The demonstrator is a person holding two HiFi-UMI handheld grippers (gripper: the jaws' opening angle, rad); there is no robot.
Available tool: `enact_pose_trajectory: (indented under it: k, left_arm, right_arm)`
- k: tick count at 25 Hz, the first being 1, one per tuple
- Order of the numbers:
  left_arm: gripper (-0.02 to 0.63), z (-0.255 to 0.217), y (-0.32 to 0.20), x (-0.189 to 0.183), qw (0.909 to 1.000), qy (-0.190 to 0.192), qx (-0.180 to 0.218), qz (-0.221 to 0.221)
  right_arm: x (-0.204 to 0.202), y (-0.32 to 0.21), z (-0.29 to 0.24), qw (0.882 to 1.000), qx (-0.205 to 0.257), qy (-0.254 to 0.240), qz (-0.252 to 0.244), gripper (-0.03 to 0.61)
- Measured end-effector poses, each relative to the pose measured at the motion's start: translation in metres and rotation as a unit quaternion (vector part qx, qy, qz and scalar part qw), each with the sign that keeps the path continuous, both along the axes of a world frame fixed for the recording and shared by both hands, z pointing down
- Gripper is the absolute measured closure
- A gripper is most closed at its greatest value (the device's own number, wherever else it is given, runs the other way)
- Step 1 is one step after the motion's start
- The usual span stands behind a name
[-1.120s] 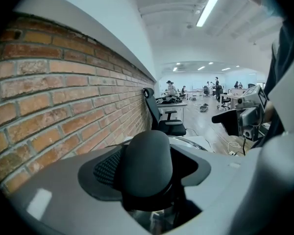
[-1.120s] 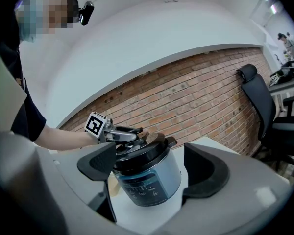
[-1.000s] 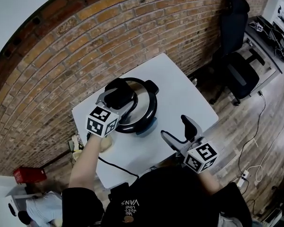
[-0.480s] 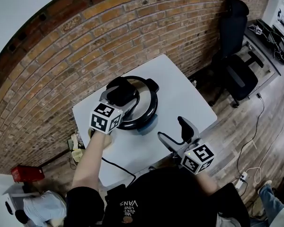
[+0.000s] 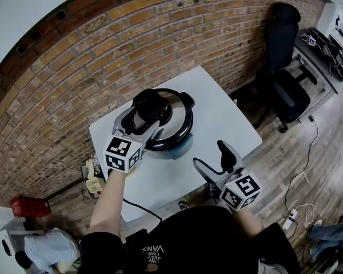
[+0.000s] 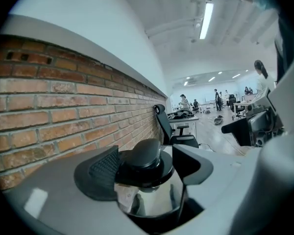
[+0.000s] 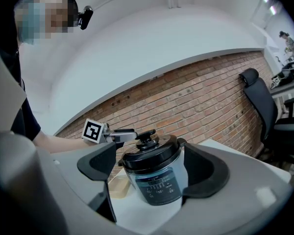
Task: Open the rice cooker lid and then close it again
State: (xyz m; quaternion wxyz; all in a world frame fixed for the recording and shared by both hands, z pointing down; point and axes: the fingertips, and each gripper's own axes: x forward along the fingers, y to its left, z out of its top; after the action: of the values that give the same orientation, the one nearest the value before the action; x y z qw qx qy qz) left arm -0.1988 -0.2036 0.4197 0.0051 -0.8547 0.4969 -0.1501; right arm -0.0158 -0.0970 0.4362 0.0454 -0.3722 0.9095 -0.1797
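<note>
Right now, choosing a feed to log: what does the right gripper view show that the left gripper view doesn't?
Only the right gripper view: the control panel and the marker cube on the left gripper, whose jaws have just been opening with the lid knob between them. Only the left gripper view: the open office behind. Both: the knob, the brick wall, a black chair.
</note>
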Motion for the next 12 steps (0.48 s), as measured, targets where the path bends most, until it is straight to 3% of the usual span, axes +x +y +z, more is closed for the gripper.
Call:
enact_pose_trajectory:
  k: [7,12]
  left_arm:
    - [0.293,-0.011,0.052,-0.020,0.9987,0.035,0.033,-0.014]
    - [0.295,-0.012,0.090,-0.024,0.9976,0.040,0.046,-0.032]
  right_arm:
    - [-0.013,0.019,-0.004,1.000,0.012,0.002,0.006,0.152]
    - [-0.018,0.033,-0.013,1.000,0.024,0.006,0.000,0.152]
